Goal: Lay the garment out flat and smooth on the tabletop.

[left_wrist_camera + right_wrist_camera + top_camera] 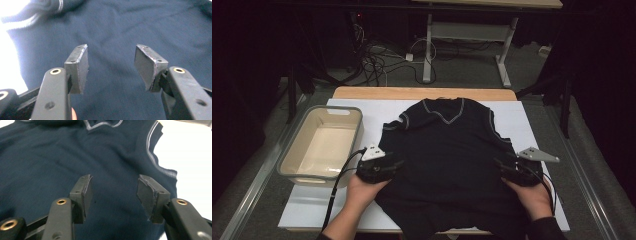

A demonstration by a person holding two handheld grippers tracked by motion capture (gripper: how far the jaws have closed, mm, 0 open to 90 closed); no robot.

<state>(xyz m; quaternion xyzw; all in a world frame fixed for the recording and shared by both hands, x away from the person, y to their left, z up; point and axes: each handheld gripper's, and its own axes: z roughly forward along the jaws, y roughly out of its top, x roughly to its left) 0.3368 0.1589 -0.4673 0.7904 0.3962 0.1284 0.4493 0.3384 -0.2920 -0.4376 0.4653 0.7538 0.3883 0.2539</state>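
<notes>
- A dark navy knitted sleeveless vest with pale grey trim at its V-neck and armholes (452,150) lay flat on the white table top (532,125), neck away from the person, hem hanging a little over the near edge.
- The left gripper (393,166) sat over the vest's left side, jaws about half open, nothing between the pads (81,67).
- The right gripper (501,166) sat over the right side, likewise half open and empty.
- The knit looked soft, light and limp; it would likely sag and crease when lifted.
- Best hold, I judged: pinch a doubled edge at the side seams or trimmed armhole (152,157).
- A cream plastic tub with a grey rim (297,165) stood left of the vest.
</notes>
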